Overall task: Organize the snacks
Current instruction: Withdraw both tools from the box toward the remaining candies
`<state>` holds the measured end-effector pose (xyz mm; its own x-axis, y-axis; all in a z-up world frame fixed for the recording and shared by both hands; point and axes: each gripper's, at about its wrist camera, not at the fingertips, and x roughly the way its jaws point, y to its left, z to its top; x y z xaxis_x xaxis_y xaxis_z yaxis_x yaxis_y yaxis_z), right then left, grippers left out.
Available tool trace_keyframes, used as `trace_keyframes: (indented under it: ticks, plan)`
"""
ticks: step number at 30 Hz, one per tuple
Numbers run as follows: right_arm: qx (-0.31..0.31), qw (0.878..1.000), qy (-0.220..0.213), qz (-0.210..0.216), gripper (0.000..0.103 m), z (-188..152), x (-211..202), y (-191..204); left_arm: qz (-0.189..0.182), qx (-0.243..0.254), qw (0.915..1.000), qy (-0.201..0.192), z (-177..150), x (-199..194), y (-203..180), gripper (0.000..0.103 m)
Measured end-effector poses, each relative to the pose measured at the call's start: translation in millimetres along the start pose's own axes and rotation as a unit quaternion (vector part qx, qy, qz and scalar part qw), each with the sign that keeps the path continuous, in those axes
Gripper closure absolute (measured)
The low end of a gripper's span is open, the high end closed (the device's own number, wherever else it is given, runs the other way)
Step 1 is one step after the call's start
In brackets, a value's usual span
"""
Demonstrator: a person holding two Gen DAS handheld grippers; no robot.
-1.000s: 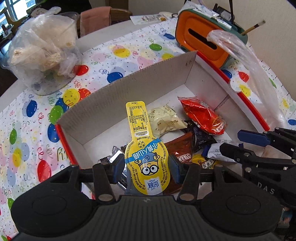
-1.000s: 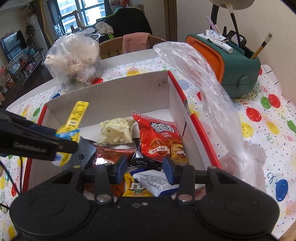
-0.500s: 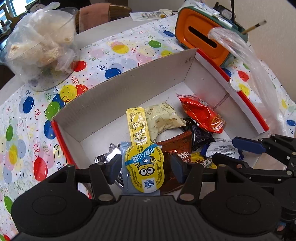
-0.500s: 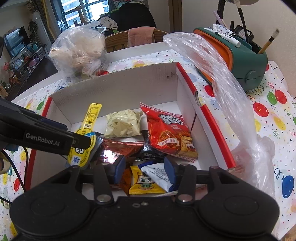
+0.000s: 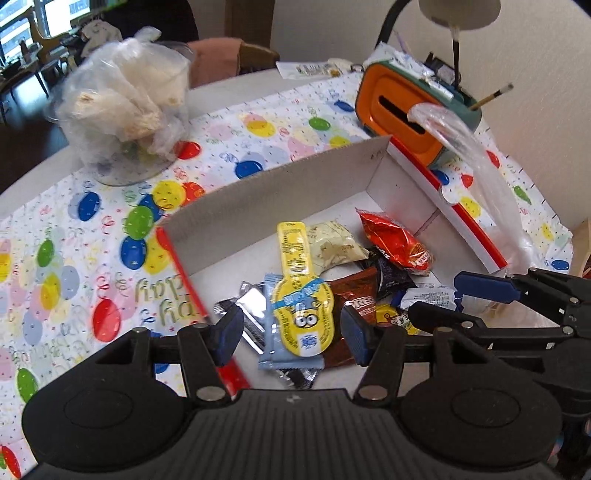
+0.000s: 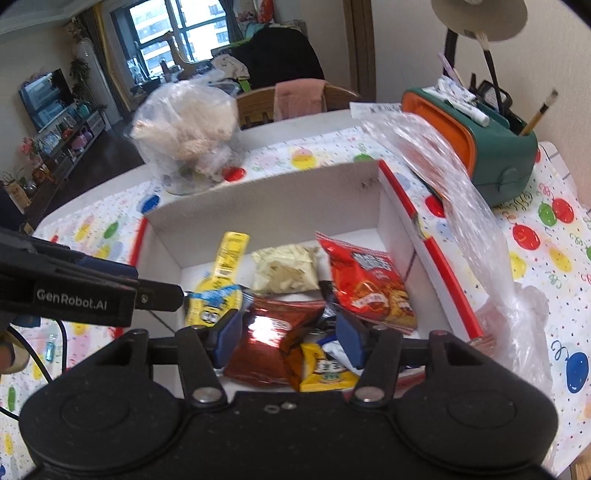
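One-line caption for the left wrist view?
Open left gripper above the yellow Minions snack pack lying among snacks in the white cardboard box.

Both tongs, left [image 5: 291, 330] and right [image 6: 287, 336], gape apart.

Soft daylight from window [image 6: 177, 33], glare on foil packet [image 6: 266, 326], perhaps motion blur, fisheye-bent edges

The far half of the box [image 5: 280, 184] floor lies bare along its back wall; snack packets [image 6: 284, 321] crowd the near half. A clear plastic bag [image 6: 472, 229] overhangs the box's right wall, with the orange-and-green container [image 6: 480, 155] behind it blocking that side.
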<state>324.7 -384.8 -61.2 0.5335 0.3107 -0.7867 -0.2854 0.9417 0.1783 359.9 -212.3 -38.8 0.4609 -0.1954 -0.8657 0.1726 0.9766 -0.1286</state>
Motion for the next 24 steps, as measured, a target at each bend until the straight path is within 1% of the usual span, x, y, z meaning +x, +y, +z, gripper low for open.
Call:
trace_keyframes:
  ticks: [1,4,5,7,9,12,16,22,24]
  plan:
    - [-0.002,1.000,-0.003,0.003,0.040,1,-3,4,0.001,-0.002,1.0000,-0.005,-3,-5,3,0.046]
    - [-0.009,1.000,-0.011,0.012,0.039,2,-10,18,0.004,-0.010,0.9998,-0.019,-11,-20,13,0.045]
    - [-0.009,1.000,-0.013,0.015,0.038,3,-12,22,0.006,-0.013,0.9996,-0.024,-14,-25,18,0.043]
    - [-0.007,1.000,-0.019,0.023,0.032,3,-16,31,0.008,-0.021,0.9991,-0.035,-20,-37,26,0.041]
    - [-0.008,0.999,-0.022,0.030,0.031,4,-19,39,0.013,-0.027,0.9985,-0.046,-25,-48,34,0.040]
    - [-0.015,0.999,-0.027,0.039,0.026,5,-23,55,0.017,-0.039,0.9973,-0.059,-34,-63,48,0.040]
    - [-0.027,0.998,-0.032,0.054,0.023,4,-26,77,0.025,-0.055,0.9953,-0.076,-47,-82,68,0.038]
    - [-0.041,0.995,-0.038,0.081,0.022,2,-27,110,0.037,-0.071,0.9924,-0.094,-68,-103,95,0.037]
    - [-0.045,0.994,-0.038,0.089,0.021,0,-26,121,0.042,-0.075,0.9913,-0.100,-76,-111,105,0.034]
